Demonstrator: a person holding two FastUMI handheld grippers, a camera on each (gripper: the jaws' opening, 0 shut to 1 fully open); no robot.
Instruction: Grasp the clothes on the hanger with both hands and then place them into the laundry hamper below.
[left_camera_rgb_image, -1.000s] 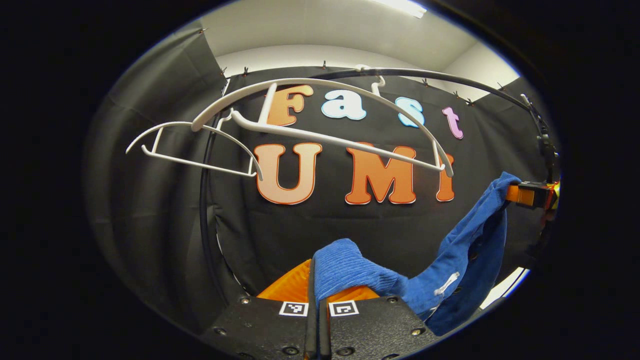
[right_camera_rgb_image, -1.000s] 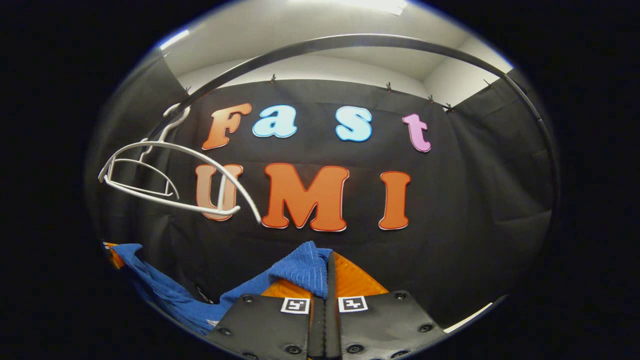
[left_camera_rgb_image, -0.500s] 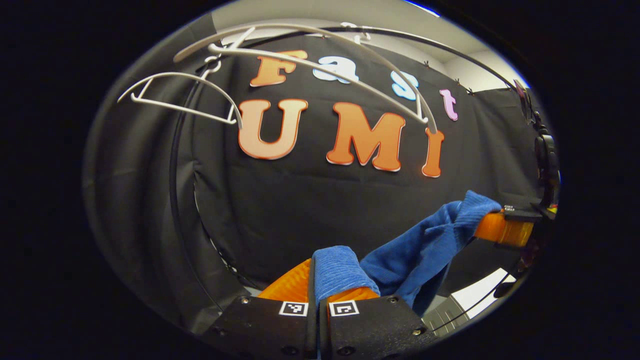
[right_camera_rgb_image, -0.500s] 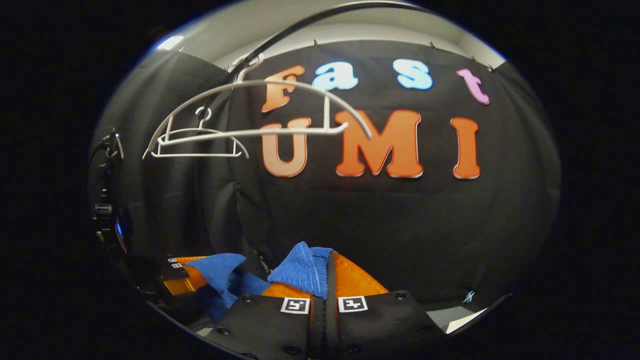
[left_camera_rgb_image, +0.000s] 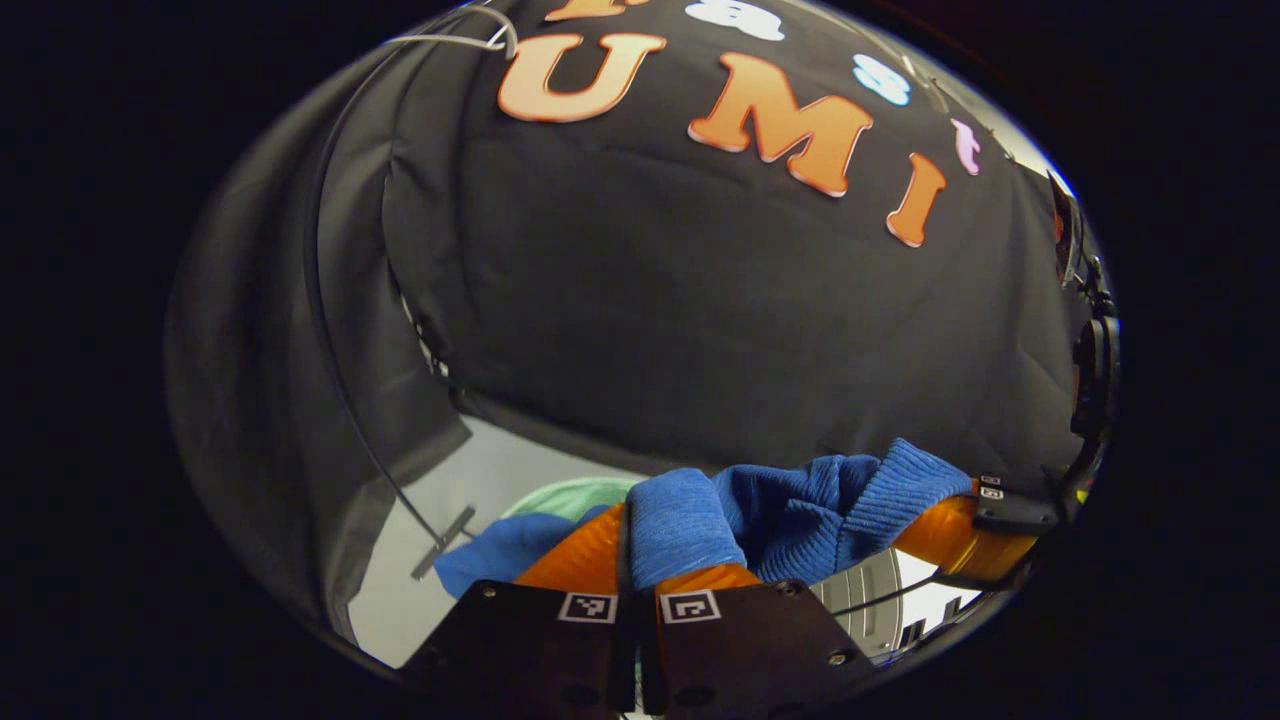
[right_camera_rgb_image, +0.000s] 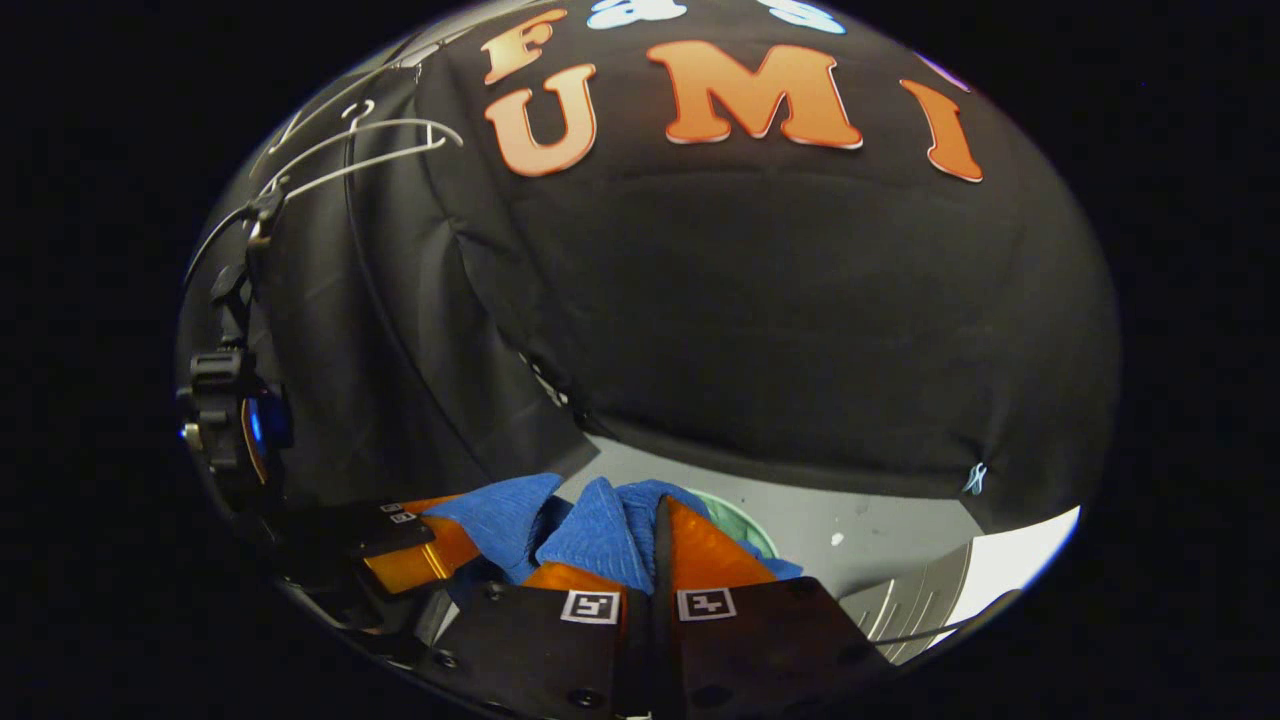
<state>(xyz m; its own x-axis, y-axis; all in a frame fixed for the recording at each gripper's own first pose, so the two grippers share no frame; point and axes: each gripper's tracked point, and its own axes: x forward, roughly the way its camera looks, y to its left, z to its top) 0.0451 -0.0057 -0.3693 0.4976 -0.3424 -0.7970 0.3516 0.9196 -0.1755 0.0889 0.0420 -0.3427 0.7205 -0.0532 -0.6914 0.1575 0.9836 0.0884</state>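
Left gripper view, both claws pinching blue garment, pale floor, black cloth wall.

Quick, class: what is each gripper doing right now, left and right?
Left gripper: closed on the blue garment.
Right gripper: closed on the same blue garment, above the green hamper.

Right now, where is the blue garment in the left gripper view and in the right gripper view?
Left gripper view: the blue garment lies low at centre, stretched from the left gripper rightward to the right gripper.
Right gripper view: it is bunched at bottom centre, between the right gripper and the left gripper at lower left.
Shared landmark: the green hamper just behind the cloth.
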